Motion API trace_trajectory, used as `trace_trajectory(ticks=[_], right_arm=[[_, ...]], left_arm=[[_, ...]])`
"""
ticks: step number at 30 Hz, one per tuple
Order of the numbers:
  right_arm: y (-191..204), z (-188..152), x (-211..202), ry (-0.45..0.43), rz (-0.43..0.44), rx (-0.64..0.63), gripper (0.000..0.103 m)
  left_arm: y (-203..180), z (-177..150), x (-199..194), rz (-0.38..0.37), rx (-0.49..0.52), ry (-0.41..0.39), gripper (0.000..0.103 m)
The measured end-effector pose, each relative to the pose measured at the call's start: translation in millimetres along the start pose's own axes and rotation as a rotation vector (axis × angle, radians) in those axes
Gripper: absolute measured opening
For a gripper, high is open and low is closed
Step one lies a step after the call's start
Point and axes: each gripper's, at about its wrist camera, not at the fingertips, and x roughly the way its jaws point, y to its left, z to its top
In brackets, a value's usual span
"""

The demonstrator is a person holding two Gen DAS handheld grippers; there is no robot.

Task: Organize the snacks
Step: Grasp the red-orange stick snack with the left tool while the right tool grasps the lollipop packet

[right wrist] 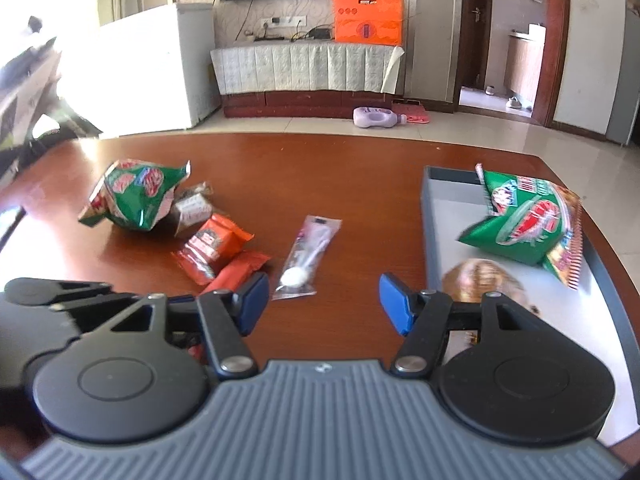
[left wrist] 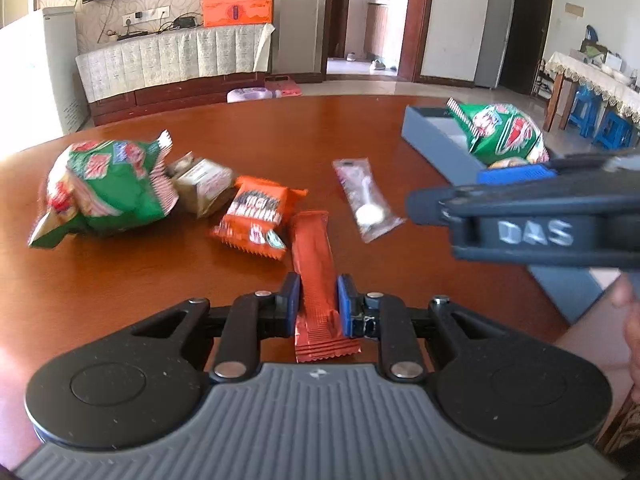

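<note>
Left wrist view: left gripper with jaws clamped on the near end of a long red snack bar lying on the brown surface. Beyond it, an orange packet, a green bag at far left, a clear sachet. At right, a grey tray holding a second green bag.

Right wrist view: right gripper low over the surface, jaws apart, nothing between them; clear sachet just ahead, tray to the right.
</note>
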Motion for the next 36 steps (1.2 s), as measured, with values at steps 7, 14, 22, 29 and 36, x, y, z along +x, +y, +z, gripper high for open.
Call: trace_trajectory(ticks=[7, 14, 22, 29, 36], right_arm=[[15, 2, 25, 0.022, -0.025, 0.022, 0.065], [19, -1, 42, 0.068, -0.055, -0.018, 0.064], [8, 3, 57, 0.097, -0.046, 0.0, 0.061], [7, 6, 55, 0.114, 0.013, 0.001, 0.031], [1, 4, 37, 0.115, 0.039, 0.014, 0.03]], left_arm=[[15, -6, -6, -0.012, -0.007, 0.001, 0.024], [9, -3, 3, -0.02, 0.002, 0.006, 0.035], [3, -1, 9, -0.029, 0.024, -0.003, 0.049], [10, 0, 10, -0.034, 0.009, -0.008, 0.025], [5, 0, 11, -0.018, 0.025, -0.012, 0.025]])
